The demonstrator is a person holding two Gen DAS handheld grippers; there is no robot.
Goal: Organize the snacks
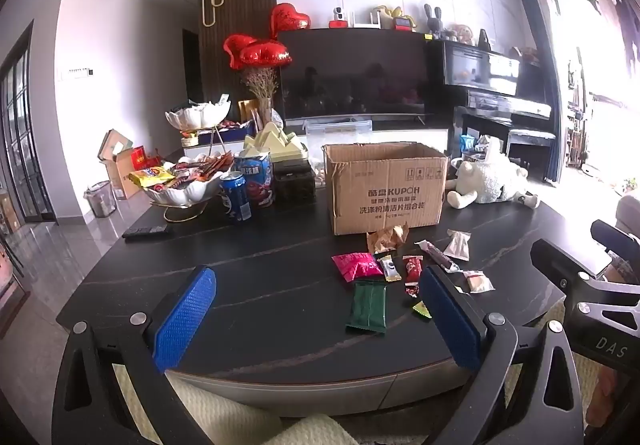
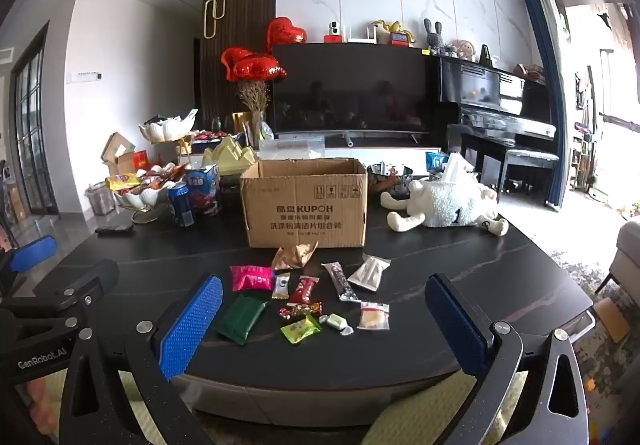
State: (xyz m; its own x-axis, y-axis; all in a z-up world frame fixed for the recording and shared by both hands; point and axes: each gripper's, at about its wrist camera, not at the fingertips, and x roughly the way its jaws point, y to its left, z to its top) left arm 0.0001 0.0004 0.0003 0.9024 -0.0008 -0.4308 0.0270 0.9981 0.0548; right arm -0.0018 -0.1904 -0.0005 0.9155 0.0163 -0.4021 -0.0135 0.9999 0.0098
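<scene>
Several small snack packets lie on the black table [image 2: 460,257] in front of an open cardboard box [image 2: 306,205]: a pink packet [image 2: 251,278], a dark green packet [image 2: 239,317], a light green candy [image 2: 301,329], a red packet [image 2: 304,290] and clear-wrapped pieces [image 2: 369,272]. The box [image 1: 386,187], pink packet [image 1: 356,265] and green packet [image 1: 367,306] also show in the left wrist view. My left gripper [image 1: 318,319] is open and empty near the table's front edge. My right gripper [image 2: 324,325] is open and empty, above the front edge, short of the snacks.
A white bowl of snacks [image 1: 188,181], a blue can [image 1: 236,197] and a blue carton [image 1: 256,177] stand at the back left. A remote [image 1: 146,232] lies near them. A white plush toy [image 2: 444,207] lies at the back right. A TV [image 2: 352,93] stands behind.
</scene>
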